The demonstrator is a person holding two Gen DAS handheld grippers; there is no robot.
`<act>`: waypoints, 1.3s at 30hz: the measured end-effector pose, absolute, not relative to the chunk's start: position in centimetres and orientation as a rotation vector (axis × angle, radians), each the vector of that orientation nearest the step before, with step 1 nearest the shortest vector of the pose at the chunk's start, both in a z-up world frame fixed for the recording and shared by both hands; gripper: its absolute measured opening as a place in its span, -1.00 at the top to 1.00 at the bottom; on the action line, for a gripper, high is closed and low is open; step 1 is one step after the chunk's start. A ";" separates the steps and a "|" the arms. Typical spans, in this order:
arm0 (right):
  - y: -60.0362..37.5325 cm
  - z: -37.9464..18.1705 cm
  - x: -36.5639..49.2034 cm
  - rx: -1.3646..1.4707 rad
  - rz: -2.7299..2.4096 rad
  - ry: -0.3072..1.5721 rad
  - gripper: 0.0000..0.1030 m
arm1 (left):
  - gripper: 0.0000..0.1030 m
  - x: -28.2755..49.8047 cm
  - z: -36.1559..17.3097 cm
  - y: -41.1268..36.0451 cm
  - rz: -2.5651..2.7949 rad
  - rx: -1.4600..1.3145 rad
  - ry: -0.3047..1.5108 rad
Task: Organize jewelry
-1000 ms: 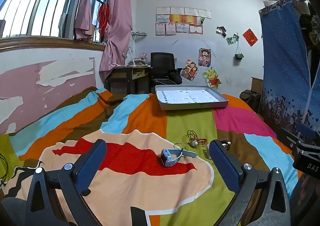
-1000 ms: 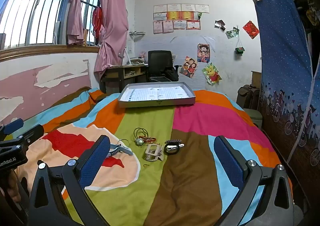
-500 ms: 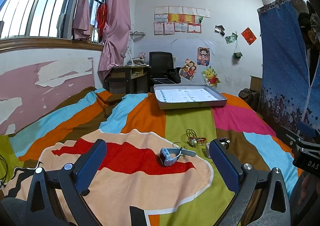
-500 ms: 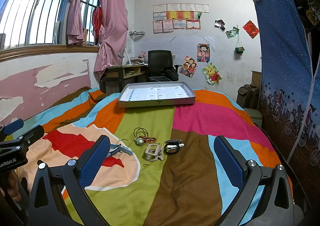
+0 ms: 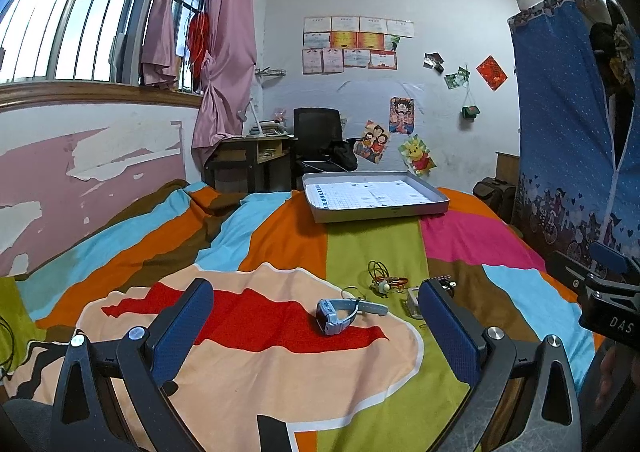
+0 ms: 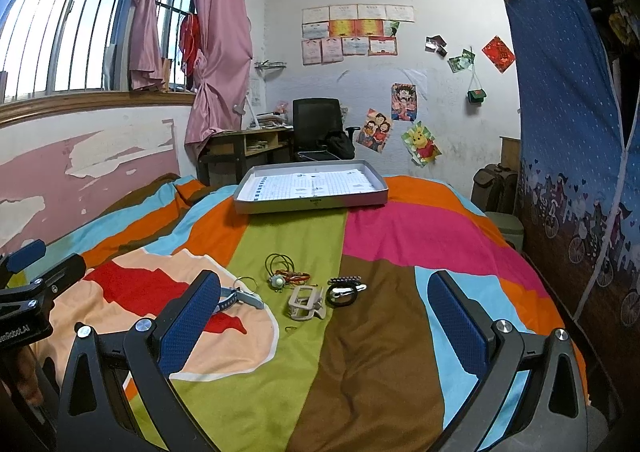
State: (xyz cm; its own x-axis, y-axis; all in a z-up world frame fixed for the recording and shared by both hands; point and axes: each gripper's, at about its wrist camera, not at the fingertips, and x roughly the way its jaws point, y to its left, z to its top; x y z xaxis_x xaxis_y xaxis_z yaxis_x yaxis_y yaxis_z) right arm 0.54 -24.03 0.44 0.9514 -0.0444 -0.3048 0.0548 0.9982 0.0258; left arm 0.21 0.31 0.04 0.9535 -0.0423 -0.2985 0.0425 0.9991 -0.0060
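A light-blue watch (image 5: 336, 315) lies on the striped bedspread, straight ahead of my open left gripper (image 5: 314, 308); nothing sits between its blue pads. Beside the watch lie a tangle of red and orange bracelets (image 5: 384, 281), a beige hair clip (image 6: 306, 303) and a black clip (image 6: 343, 291). My right gripper (image 6: 326, 304) is also open and empty, a short way before the clips. A grey shallow tray (image 6: 312, 205) lined with gridded paper rests at the far end of the bed. The watch (image 6: 236, 297) is partly hidden behind my right gripper's left pad.
The bedspread (image 6: 368, 236) spreads wide around the jewelry. A peeling pink wall (image 5: 80, 180) runs along the left. A desk (image 5: 248, 160) and black chair (image 5: 320, 136) stand behind the tray. A blue curtain (image 6: 568, 124) hangs on the right.
Both grippers have barely shifted; the left view drifted slightly. Nothing was picked up or moved.
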 end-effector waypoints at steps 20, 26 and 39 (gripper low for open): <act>-24.6 0.4 0.4 0.039 -0.046 0.307 -0.98 | -1.00 0.2 -0.1 0.5 -0.040 -0.001 0.304; -24.6 0.3 0.5 0.039 -0.046 0.307 -0.98 | -1.00 0.2 0.0 0.5 -0.041 0.000 0.304; -24.7 0.2 0.5 0.042 -0.045 0.307 -0.98 | -1.00 0.2 0.1 0.7 -0.040 0.003 0.303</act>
